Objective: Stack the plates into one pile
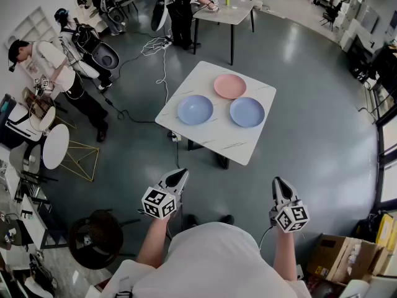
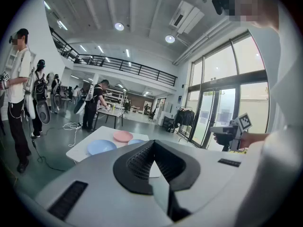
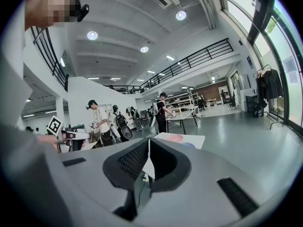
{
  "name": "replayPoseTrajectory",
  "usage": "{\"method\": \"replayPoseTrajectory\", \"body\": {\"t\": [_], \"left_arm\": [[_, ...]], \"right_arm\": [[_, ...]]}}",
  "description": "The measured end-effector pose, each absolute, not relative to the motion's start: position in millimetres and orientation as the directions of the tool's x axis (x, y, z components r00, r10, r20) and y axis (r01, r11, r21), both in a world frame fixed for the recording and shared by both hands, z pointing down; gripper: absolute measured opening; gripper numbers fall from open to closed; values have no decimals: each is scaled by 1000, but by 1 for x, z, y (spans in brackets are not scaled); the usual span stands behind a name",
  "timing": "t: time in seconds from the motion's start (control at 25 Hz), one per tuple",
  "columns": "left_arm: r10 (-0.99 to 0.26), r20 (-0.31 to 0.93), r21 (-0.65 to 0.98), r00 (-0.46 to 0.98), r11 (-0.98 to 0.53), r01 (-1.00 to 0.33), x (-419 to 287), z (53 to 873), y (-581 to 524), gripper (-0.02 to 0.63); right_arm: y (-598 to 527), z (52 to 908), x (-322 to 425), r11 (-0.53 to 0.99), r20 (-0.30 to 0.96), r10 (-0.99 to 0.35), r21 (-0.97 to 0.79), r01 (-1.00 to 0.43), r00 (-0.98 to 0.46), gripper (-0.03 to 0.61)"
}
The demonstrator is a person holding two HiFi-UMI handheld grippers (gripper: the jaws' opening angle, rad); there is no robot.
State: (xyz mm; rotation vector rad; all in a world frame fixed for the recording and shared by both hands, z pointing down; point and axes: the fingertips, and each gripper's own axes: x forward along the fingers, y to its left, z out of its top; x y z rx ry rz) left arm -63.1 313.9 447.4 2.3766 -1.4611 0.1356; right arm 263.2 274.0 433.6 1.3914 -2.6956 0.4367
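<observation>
Three plates lie apart on a white table (image 1: 239,143) ahead of me: a pink plate (image 1: 230,86) at the far side, a blue plate (image 1: 195,110) to its left and another blue plate (image 1: 247,112) to its right. My left gripper (image 1: 179,175) and right gripper (image 1: 278,184) are both shut and empty, held close to my body, well short of the table. The left gripper view shows the pink plate (image 2: 123,136) and a blue plate (image 2: 101,147) beyond the shut jaws. In the right gripper view the table (image 3: 195,140) peeks over the jaws.
A person (image 1: 46,67) stands at the left beside a small round white table (image 1: 56,146). Another person (image 1: 181,8) works at a far table (image 1: 224,12). Cables (image 1: 162,64) trail across the grey floor toward the white table. Cardboard boxes (image 1: 340,257) sit at the lower right.
</observation>
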Motion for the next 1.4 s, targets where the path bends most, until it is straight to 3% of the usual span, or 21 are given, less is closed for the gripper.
{"method": "replayPoseTrajectory", "body": {"t": [0.68,1.4], "left_arm": [[-848,278,231,452,-398,-888,-53,451,320,14],[-880,276,237,386,-327,-915,12,469,316,14]], "right_arm": [[277,436,270,552,193,-782,-228,-802,-593,31],[252,460,330,592,219,-731,-268,-760,-647,31]]}}
